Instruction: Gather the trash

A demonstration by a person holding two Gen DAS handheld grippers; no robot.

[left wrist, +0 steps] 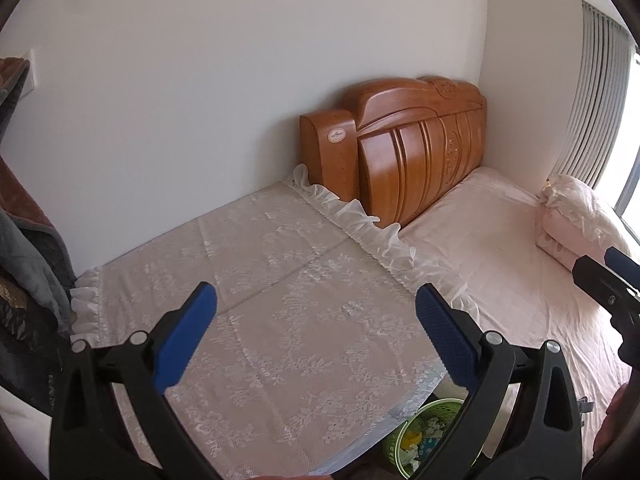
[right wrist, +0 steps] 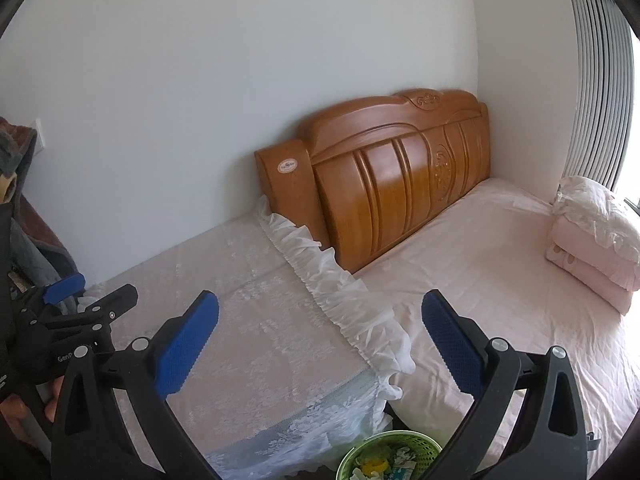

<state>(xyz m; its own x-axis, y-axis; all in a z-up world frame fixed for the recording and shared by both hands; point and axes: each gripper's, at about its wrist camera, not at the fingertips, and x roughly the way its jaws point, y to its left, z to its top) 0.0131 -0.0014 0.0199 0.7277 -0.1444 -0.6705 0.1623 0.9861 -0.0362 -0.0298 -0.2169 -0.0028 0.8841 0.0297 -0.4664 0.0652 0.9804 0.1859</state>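
The green basket [right wrist: 390, 456] is sitting on the floor in the gap between the lace-covered desk [right wrist: 256, 320] and the bed [right wrist: 500, 264], and it is already holding crumpled white, yellow and blue scraps of trash [right wrist: 380, 465]. In the right wrist view it is lying at about 6 o'clock, low between the two blue pads and slightly toward the right pad's side; in the left wrist view the basket [left wrist: 430, 436] is showing at about 5 o'clock, partly hidden behind the right-hand finger. No loose trash is showing on the desk top or on the bed sheet, so the collecting is likely near its end, though anything below the frame edges is hidden.

The right gripper [right wrist: 320, 344] is holding its jaws spread wide with nothing between them, and the left gripper [left wrist: 316, 336] is doing the same. Both are pointing out over the desk toward the wooden headboard [right wrist: 392, 176] at 12 o'clock. The basket is round, so it is offering no long axis; its open mouth is facing up. Judging by the views, the right gripper is the nearer one, hanging almost above the rim, and a drop or a grab at the rim would be a downward move. A folded pink quilt [right wrist: 592, 248] is resting at 3 o'clock on the bed.
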